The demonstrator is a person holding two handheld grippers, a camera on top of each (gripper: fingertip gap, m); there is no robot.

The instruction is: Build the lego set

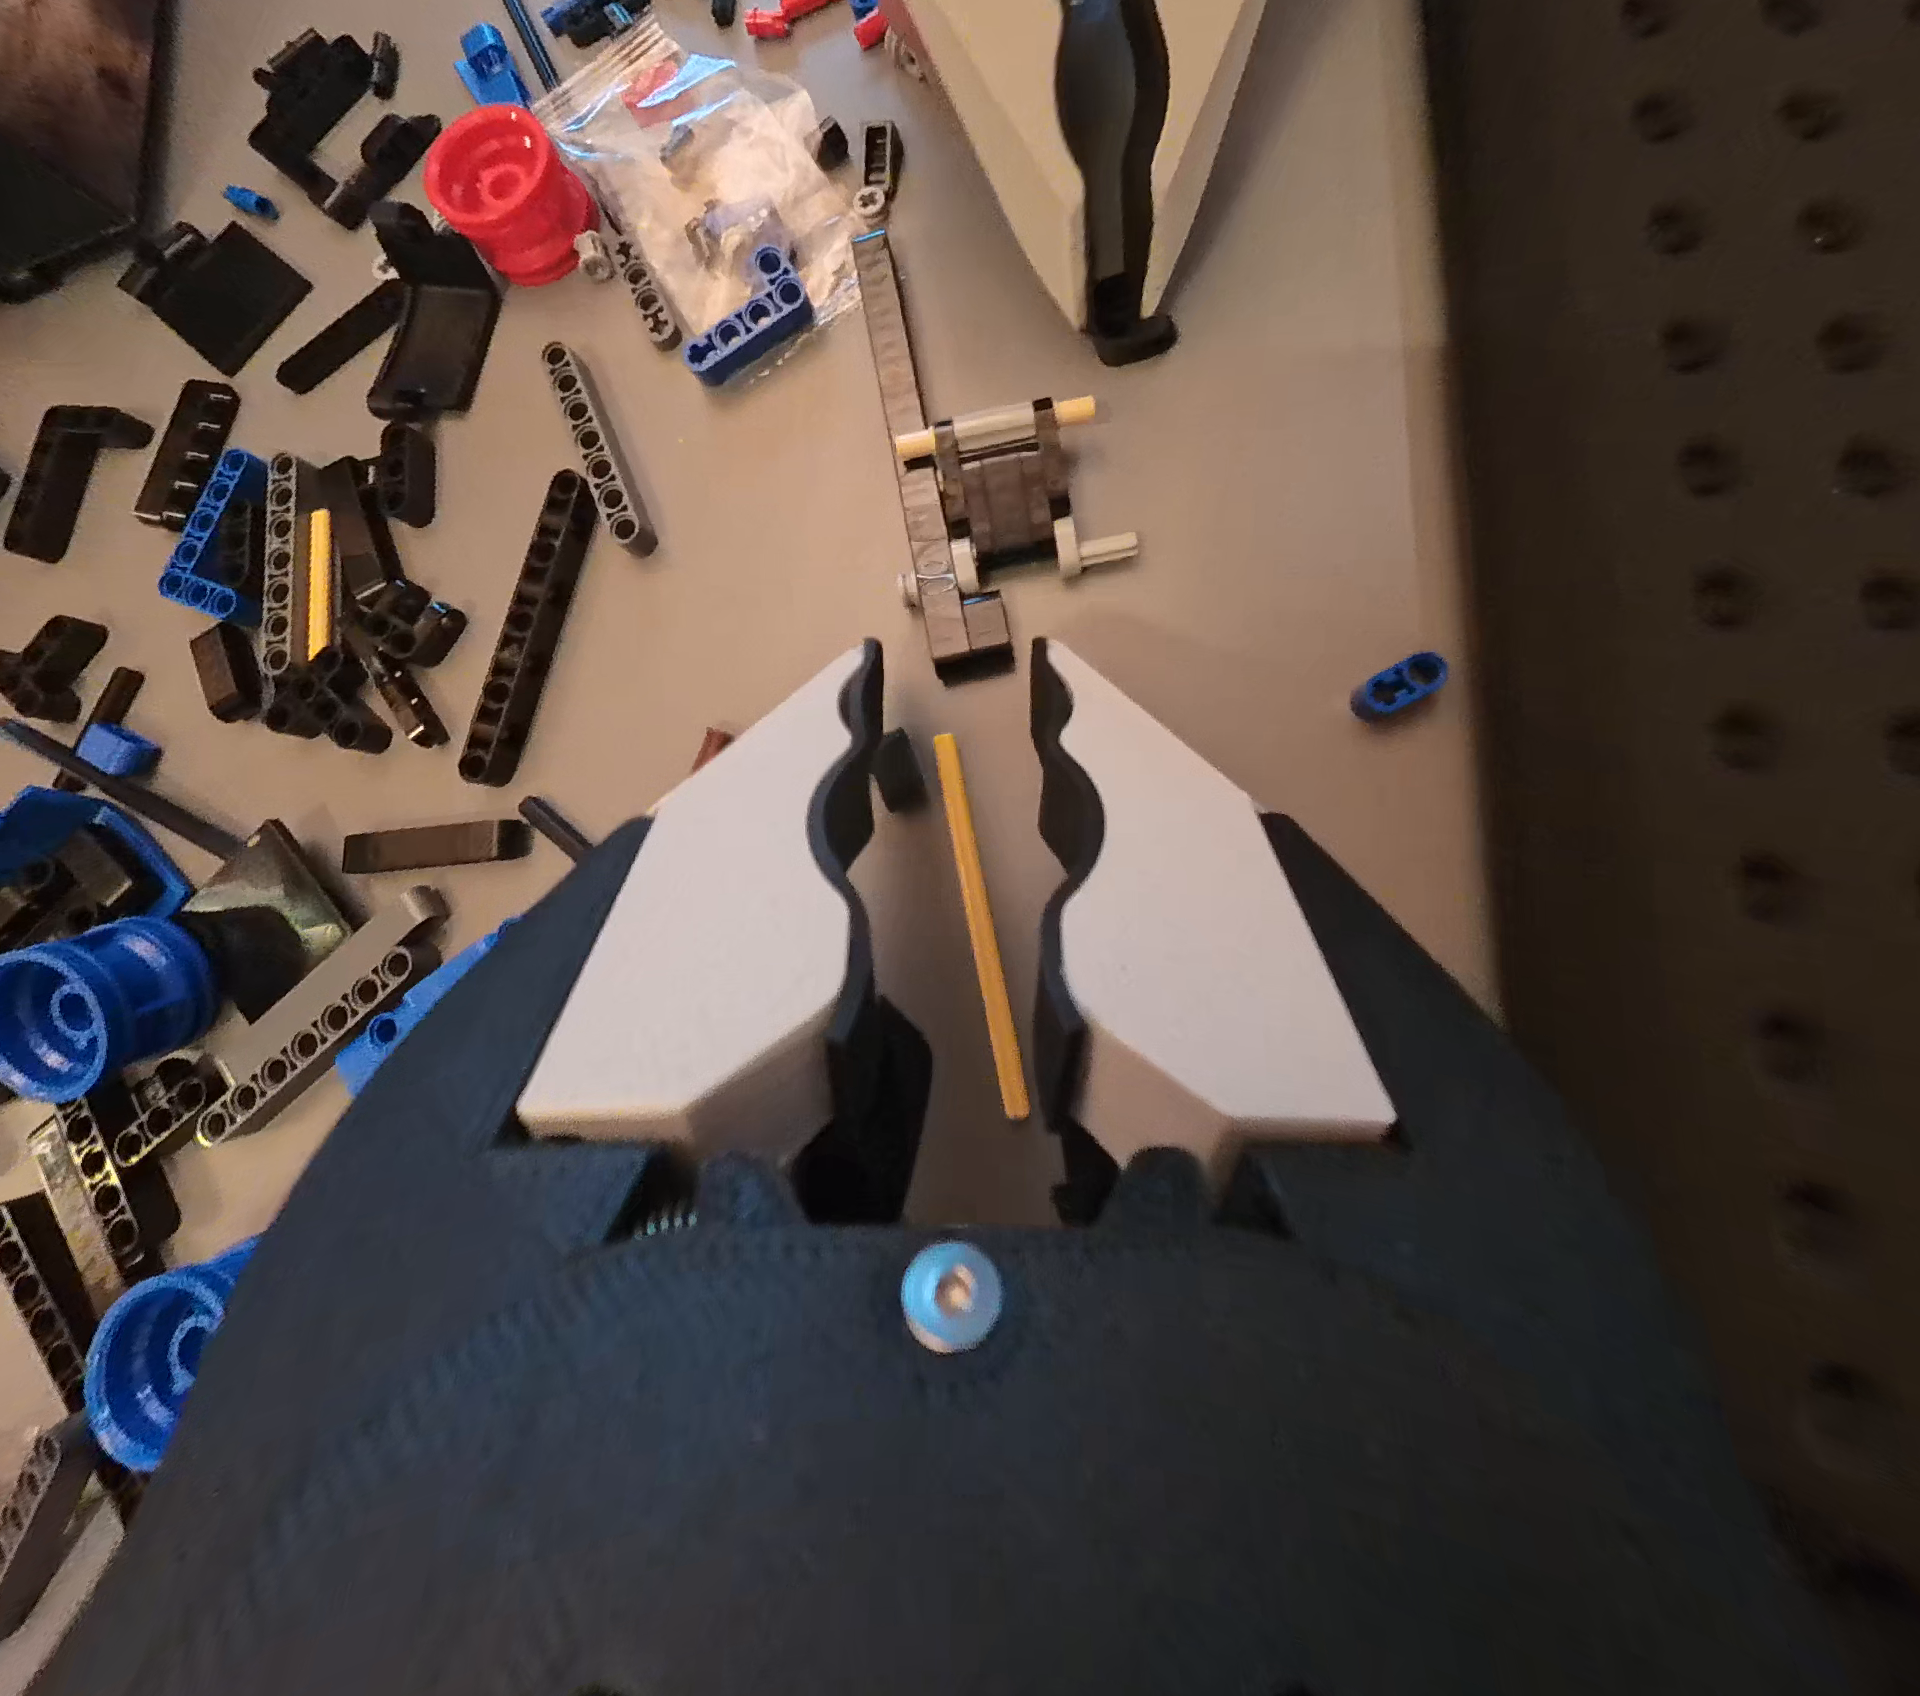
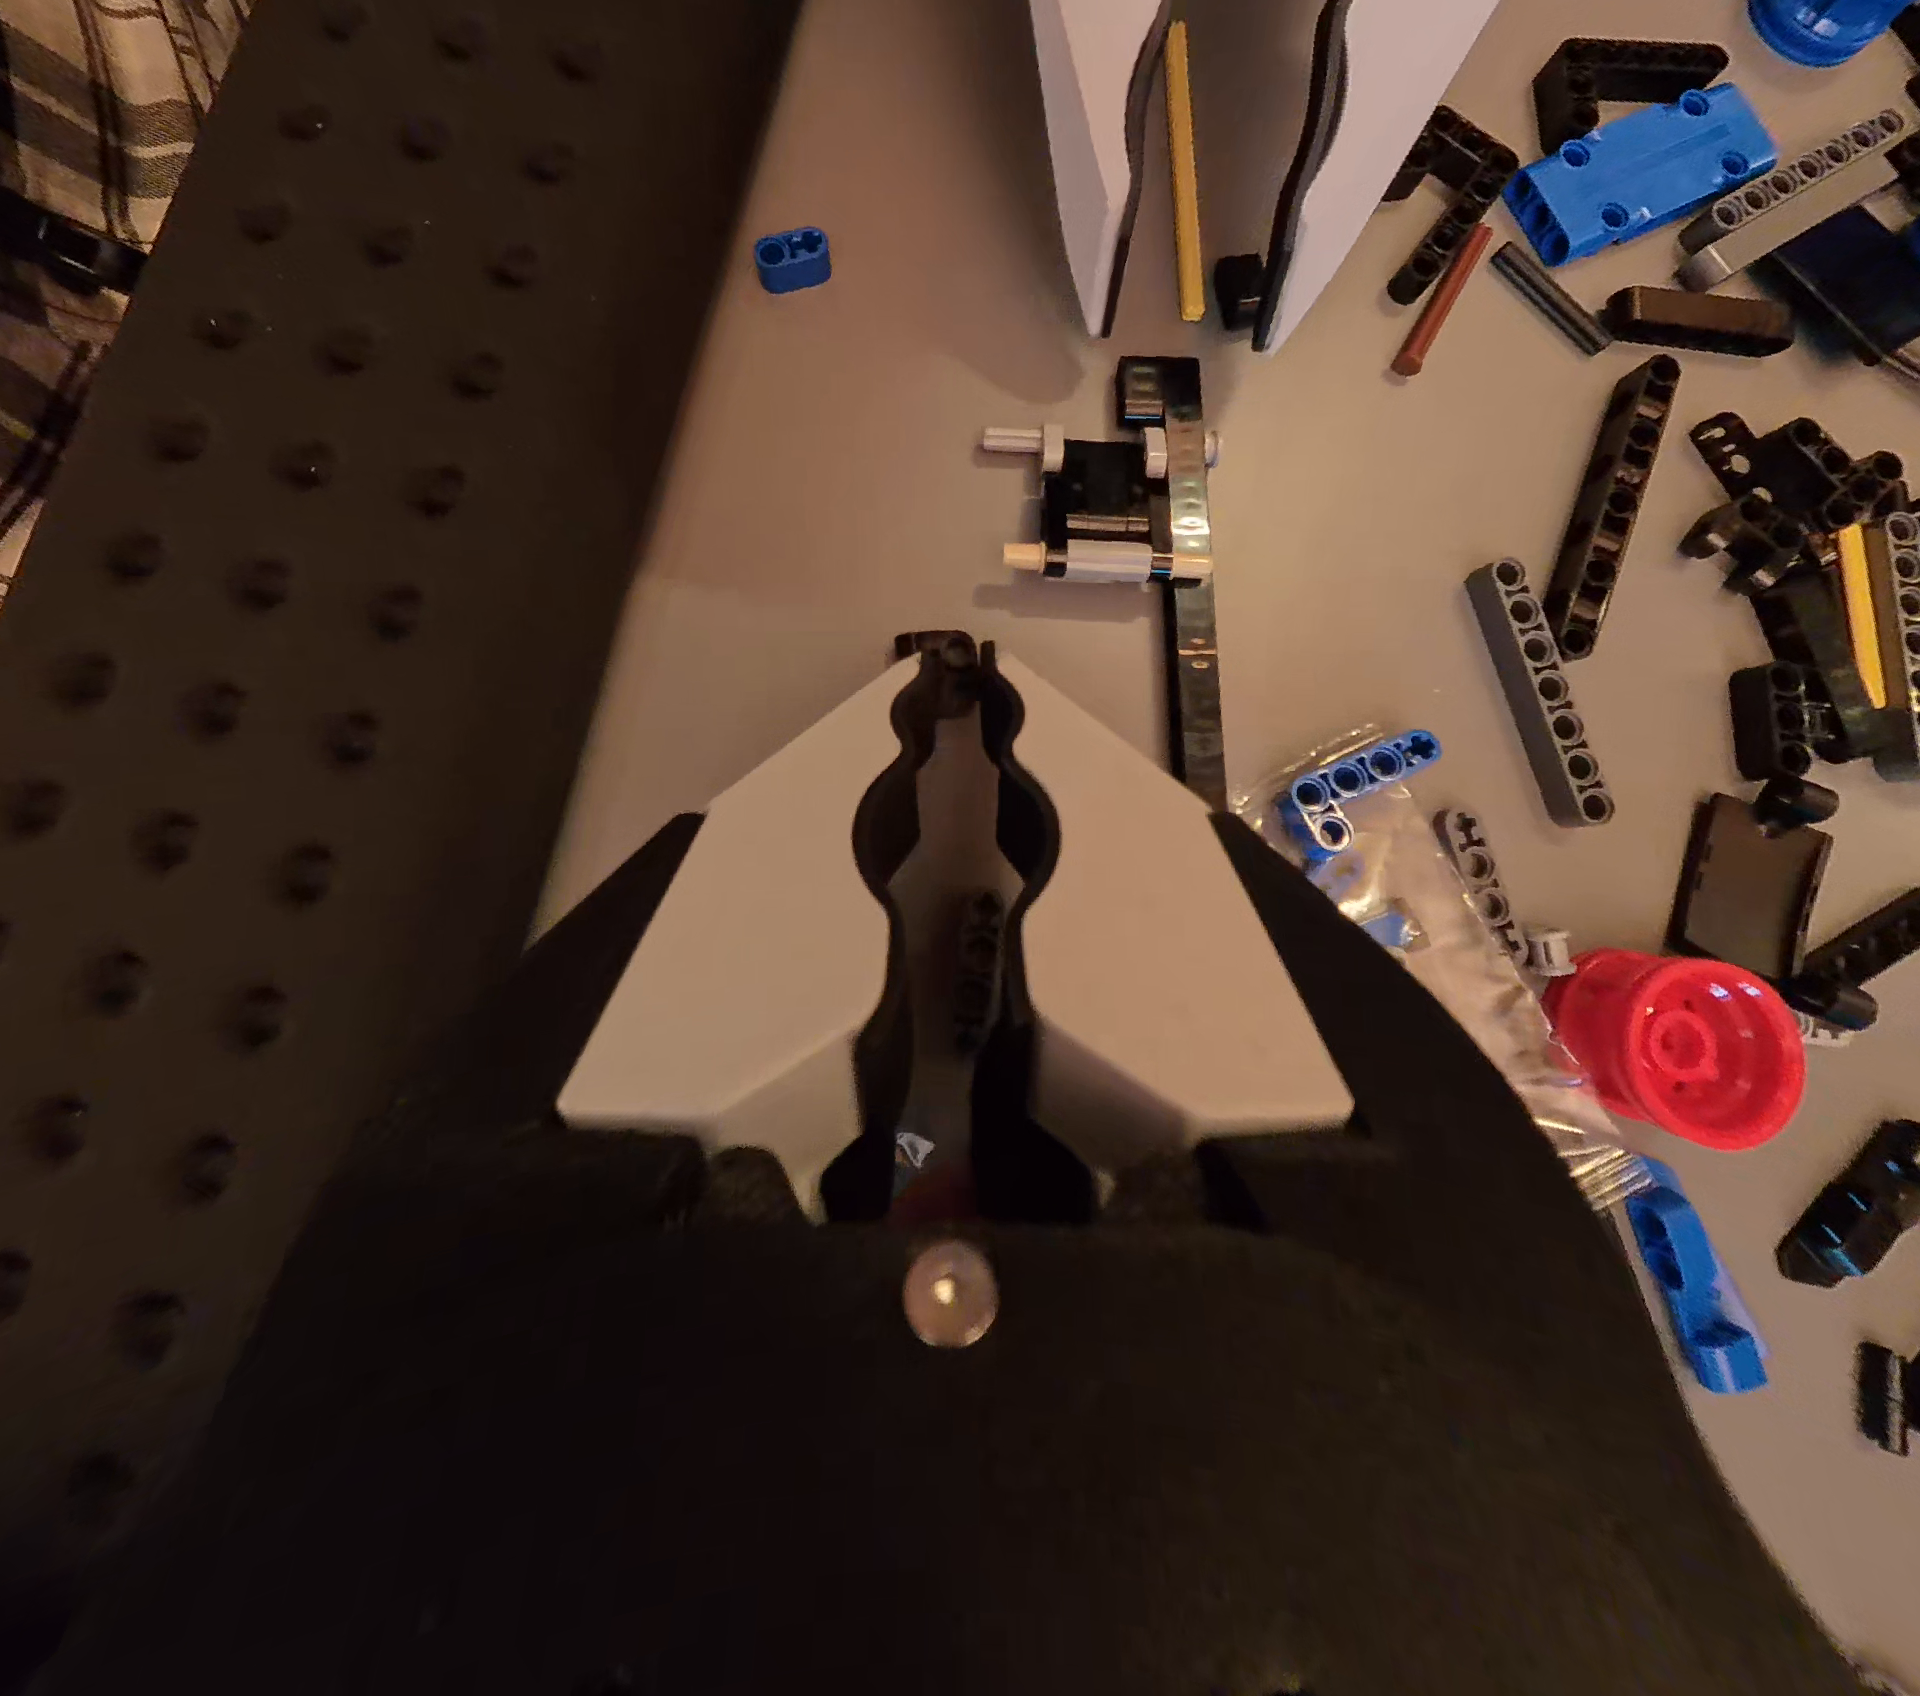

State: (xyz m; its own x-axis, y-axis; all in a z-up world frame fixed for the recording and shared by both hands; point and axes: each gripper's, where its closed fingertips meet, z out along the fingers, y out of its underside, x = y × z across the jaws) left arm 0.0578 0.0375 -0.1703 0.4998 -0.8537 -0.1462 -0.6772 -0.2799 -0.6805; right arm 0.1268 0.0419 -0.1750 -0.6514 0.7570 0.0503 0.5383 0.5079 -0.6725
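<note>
Now yellow axle [image 1: 980, 924] lies between parted jaws.

Left gripper [image 1: 956, 659] agape; right gripper [image 2: 951, 659] pinched closed on small black piece [image 2: 940, 647].

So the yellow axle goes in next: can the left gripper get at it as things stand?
Probably yes: the left gripper is open, and the yellow axle lies on the table between its fingers; only a small black piece lies close beside it.

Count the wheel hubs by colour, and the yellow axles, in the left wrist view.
Red wheel hub: 1
Blue wheel hubs: 2
Yellow axles: 2
Total: 5
</note>
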